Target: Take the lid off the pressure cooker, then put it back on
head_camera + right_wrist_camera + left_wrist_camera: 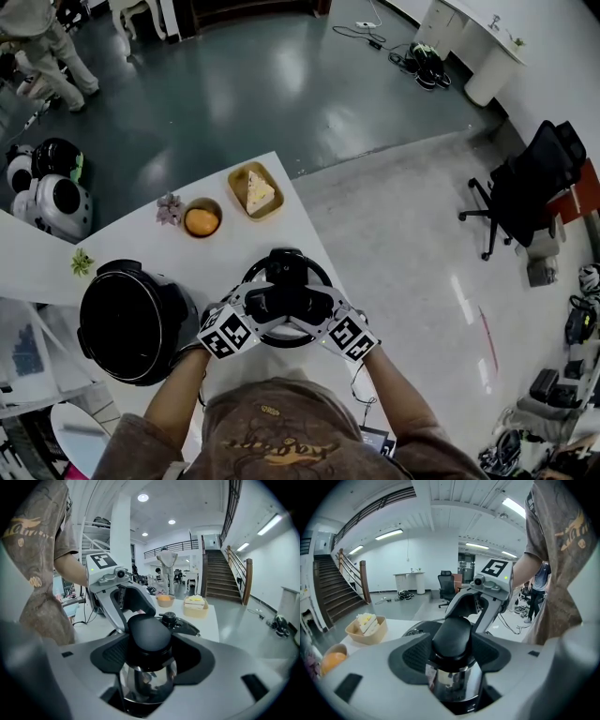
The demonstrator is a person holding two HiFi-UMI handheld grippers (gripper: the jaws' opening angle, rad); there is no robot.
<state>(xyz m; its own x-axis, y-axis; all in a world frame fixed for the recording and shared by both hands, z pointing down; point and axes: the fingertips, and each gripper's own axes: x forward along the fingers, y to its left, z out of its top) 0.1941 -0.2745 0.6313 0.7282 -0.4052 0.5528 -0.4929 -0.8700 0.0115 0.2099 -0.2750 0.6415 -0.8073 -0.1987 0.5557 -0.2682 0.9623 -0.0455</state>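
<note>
The lid [286, 267] is at the counter's [141, 234] right edge, and my left gripper [452, 644] and right gripper [149, 641] both clamp its knob [452, 632]. Beside it the cooker [131, 319] stands open. At the far edge a bowl [216, 230] holds an orange [202, 220], and a tray [236, 178] holds cake [259, 194].

Left tongs [452, 651] facing right tongs [149, 653], both clamped
</note>
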